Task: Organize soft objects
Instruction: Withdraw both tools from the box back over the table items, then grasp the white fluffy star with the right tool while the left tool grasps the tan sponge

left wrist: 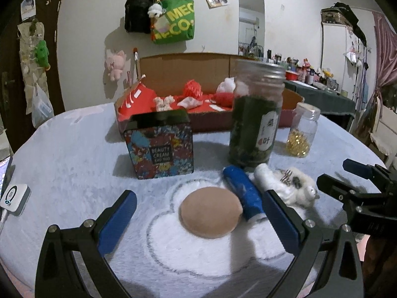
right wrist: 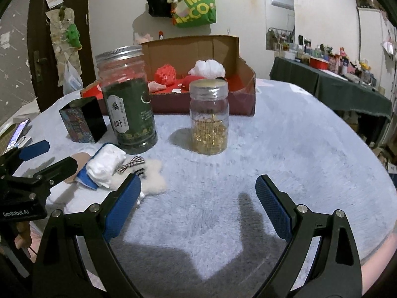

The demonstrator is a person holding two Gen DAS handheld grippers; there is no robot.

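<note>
Beige and squashy, the puff (left wrist: 210, 211) lies in front of the green jar (left wrist: 255, 116), between the spread fingers of the left gripper (left wrist: 198, 219) (right gripper (right wrist: 198, 207) also spread, empty), so closing gently on it seems next, then carrying to the cardboard box (left wrist: 193, 68) behind the jar.

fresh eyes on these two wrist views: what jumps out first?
Probably the tall jar of dark green leaves and the smaller jar of gold capsules beside it, standing mid-table in front of the open cardboard box of red and white soft items. Next, the round tan puff lying between the open left gripper, with a blue-and-white roll and a white fluffy toy next to it. The right gripper hovers open over bare table.
</note>
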